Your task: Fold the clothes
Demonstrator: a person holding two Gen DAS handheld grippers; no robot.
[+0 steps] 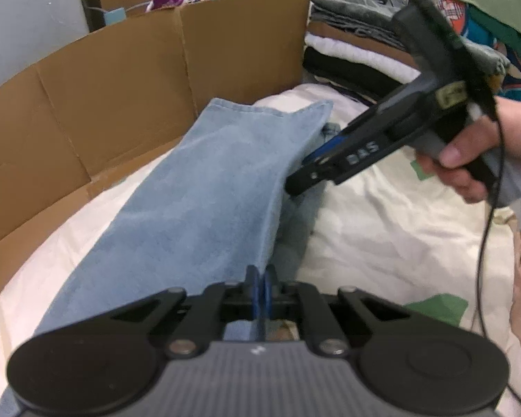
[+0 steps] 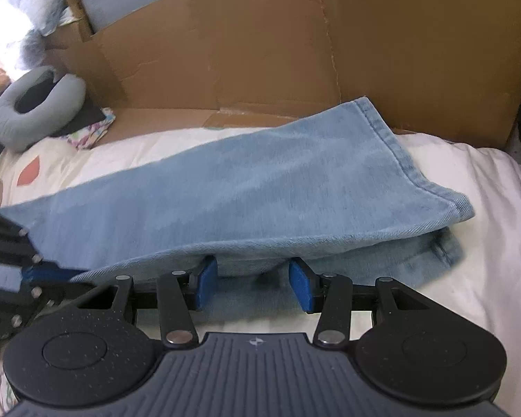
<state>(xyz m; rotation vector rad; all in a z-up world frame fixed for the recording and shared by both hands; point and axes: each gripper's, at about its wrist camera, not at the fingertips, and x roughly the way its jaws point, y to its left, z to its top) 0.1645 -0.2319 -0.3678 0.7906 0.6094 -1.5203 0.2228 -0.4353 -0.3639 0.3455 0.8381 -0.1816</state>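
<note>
A big cardboard box, flattened open, stands as a wall along the far side of the bed, from about 9 to 1 o'clock in the right wrist view. Nothing can be seen inside it. In the left wrist view a stack of folded clothes sits past the box's end at about 1 o'clock: grey on top, then brown, white and black layers.

The jeans lie on the pale bedsheet, one light blue leg folded over the rest, its hem toward the box. In the right wrist view the hemmed end points to about 1 o'clock and a lower layer of denim peeks out beneath it at 3 o'clock.

The left tool is pinched fully together, its blue pads meeting on the near edge of the folded denim leg, which rises from the tool toward 12 o'clock.

The right tool stands about half open. Its blue pads sit apart, tucked just under the lifted edge of the jeans, with denim lying in the gap; they do not press on the cloth. In the left wrist view this tool comes in from 3 o'clock, held by a hand, its tip against the side of the fold.

A grey neck pillow rests on the bed at 10 o'clock in the right wrist view.
</note>
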